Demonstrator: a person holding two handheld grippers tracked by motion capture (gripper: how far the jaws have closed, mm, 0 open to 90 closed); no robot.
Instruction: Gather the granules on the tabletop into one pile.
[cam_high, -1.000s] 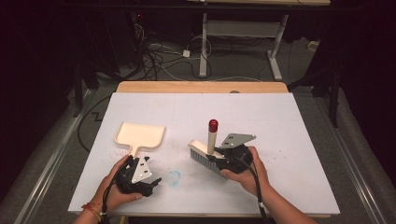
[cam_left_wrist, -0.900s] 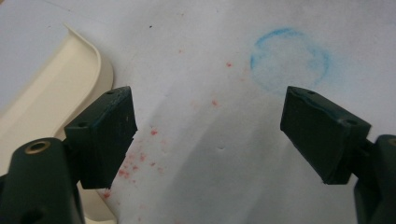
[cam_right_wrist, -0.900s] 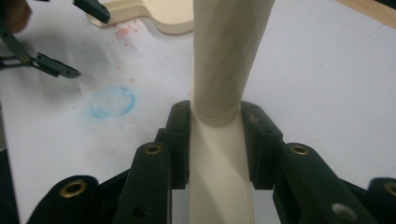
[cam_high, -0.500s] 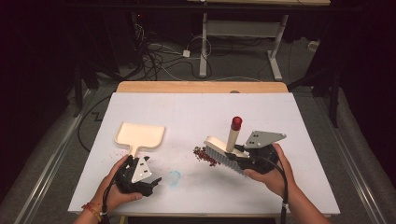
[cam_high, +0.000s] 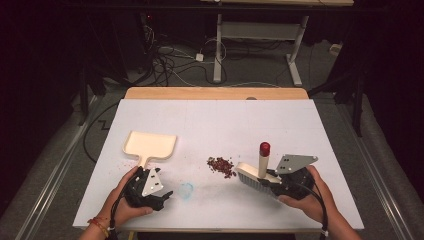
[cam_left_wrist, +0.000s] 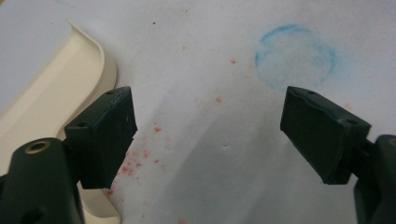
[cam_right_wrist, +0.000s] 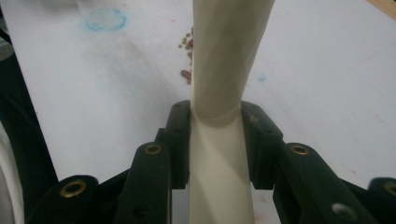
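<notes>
Brush: a cream hand brush (cam_high: 255, 172) with a red-tipped handle sits near the front right of the white table (cam_high: 215, 120), bristle head low on the surface, handle rising upright; in the right gripper view the cream handle (cam_right_wrist: 219, 93) runs straight up between the jaws.
Right gripper: the right gripper (cam_high: 272, 181), held in a person's right hand (cam_high: 312, 195) near the table's front right corner, has its jaws closed tight on the brush handle, both pads pressed to its sides.
Debris: a small heap of dark red bits (cam_high: 221, 166) lies on the table just left of the brush head, toward the middle of the front half; a few bits (cam_right_wrist: 187, 46) show beside the handle in the right gripper view.
Dustpan: a cream dustpan (cam_high: 149, 146) lies flat on the left half of the table, its handle pointing to the front edge and the left gripper.
Left gripper: the left gripper (cam_high: 162, 196), in the person's left hand (cam_high: 127, 192) near the front left, has its jaws spread wide with nothing between them; its own view looks down on bare table, the dustpan's rim (cam_left_wrist: 70, 88) beside one jaw.
Blue mark: a faint blue ring (cam_high: 186, 190) on the table lies just right of the left gripper, well short of the red heap.
Red specks: scattered pink-red flecks (cam_left_wrist: 135, 158) dot the white surface between the left gripper's jaws.
</notes>
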